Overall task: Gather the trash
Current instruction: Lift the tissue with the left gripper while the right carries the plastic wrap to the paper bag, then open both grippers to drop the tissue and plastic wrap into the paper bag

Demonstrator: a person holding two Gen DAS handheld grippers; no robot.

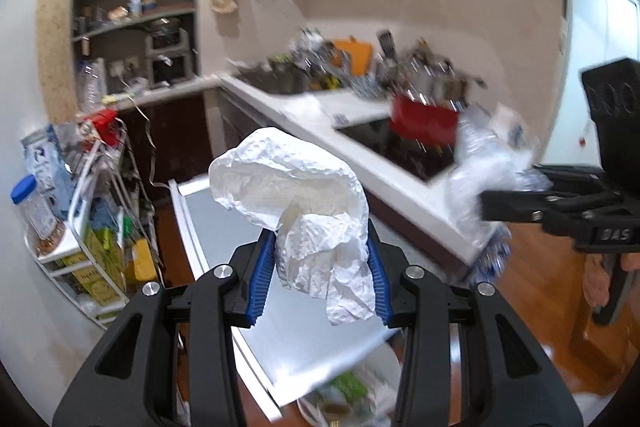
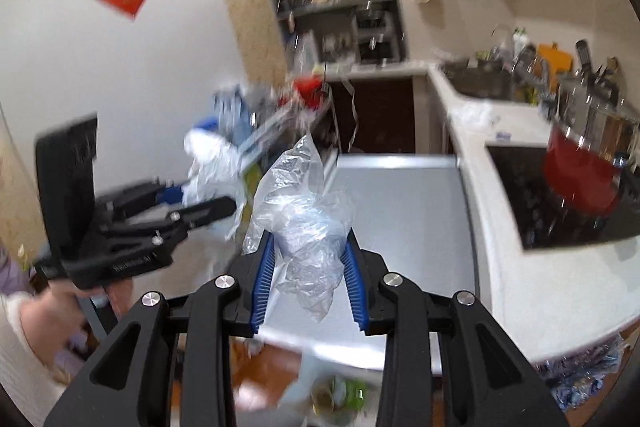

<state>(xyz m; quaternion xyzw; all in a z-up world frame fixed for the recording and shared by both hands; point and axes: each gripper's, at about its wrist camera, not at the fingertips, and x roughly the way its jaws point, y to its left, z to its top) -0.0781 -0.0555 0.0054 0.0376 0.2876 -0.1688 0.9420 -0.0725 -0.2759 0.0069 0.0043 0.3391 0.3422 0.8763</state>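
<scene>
Each black tool (image 1: 322,275) has ribbed blue pads (image 2: 264,281), silver screws and a white-sleeved hand (image 2: 48,311) behind.

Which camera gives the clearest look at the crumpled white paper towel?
The left wrist view: the white paper towel sits sharp and central, pinched in the left gripper. The right wrist view shows it only as a blurred white wad at the left, partly hidden.

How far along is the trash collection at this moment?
Pickup looks done: the left gripper is shut on a crumpled white paper towel, and the right gripper is shut on crumpled clear plastic. Both pieces are held in the air beside the kitchen counter. Dropping them remains; neither has been released.
</scene>
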